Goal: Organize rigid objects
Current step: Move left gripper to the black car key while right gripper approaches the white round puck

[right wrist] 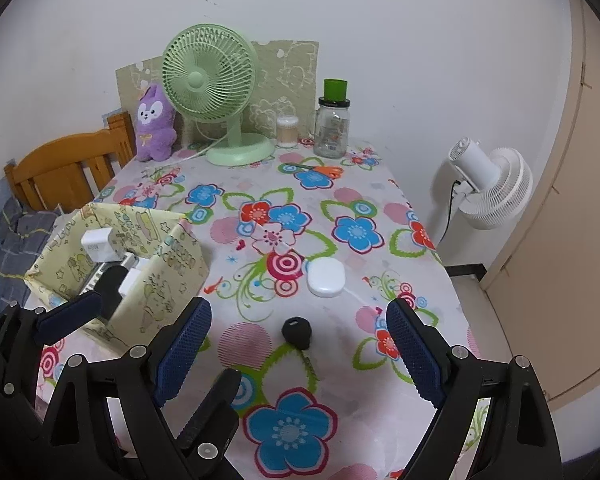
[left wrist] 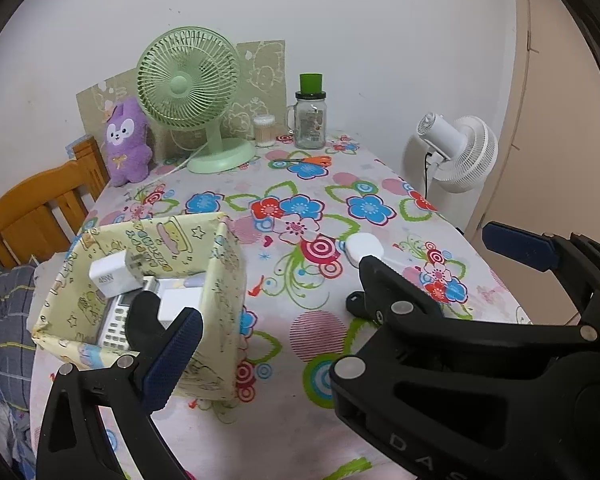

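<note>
- The right gripper [right wrist: 300, 344] tilts down over the near edge of the table [right wrist: 380, 432], its blue-padded fingers [right wrist: 414, 354] spread wide and grasping nothing.
- A black key fob [right wrist: 297, 332] lies on the cloth between those fingers, touching neither.
- The left gripper [left wrist: 376, 284] also tilts down, to the left of the right one; its fingers [left wrist: 172, 356] stand wide apart and released, the left one over the near wall of the box [left wrist: 216, 312].
- The box sits at the table's left edge, holding a white charger [left wrist: 110, 276], a remote [left wrist: 116, 322] and other white pieces.
- A white round case [right wrist: 325, 278] rests just beyond the fob, apart from it.
- Farther back, scissors [right wrist: 320, 170] lie flat.
- Along the far wall stand a purple plush [right wrist: 154, 130], a green fan [right wrist: 216, 92], a swab tub [right wrist: 287, 131] and a jar [right wrist: 332, 128].
- A white fan [right wrist: 488, 184] stands off the table, far right.
</note>
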Demonstrator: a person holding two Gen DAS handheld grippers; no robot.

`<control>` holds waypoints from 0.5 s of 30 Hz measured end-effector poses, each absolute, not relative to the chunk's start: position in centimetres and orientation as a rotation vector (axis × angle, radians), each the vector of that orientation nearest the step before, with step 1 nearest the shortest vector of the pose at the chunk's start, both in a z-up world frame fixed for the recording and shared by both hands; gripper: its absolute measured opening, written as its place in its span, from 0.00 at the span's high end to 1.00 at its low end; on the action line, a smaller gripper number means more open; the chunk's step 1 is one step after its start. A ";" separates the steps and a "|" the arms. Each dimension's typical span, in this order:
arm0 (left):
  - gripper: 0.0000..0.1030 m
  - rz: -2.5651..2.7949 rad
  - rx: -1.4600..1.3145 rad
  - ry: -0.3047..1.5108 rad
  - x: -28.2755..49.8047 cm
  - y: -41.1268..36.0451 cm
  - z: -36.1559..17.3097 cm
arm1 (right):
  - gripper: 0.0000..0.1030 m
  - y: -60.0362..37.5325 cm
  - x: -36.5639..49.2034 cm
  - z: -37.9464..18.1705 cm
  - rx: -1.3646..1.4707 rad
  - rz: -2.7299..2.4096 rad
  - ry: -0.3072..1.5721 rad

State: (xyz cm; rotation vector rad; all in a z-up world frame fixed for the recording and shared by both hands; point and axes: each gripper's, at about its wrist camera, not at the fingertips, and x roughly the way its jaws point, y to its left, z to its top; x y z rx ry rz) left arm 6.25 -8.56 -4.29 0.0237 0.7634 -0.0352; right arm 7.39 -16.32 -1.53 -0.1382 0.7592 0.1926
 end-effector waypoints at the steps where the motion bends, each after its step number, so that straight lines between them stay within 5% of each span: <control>1: 0.01 -0.035 0.023 0.763 6.2 -8.7 -4.4 | 0.11 -16.5 7.4 -1.7 -0.137 0.192 0.760; 15: 0.20 -0.062 0.016 0.792 6.8 -11.2 -6.9 | 0.11 -19.0 7.9 -4.2 -0.130 0.179 0.795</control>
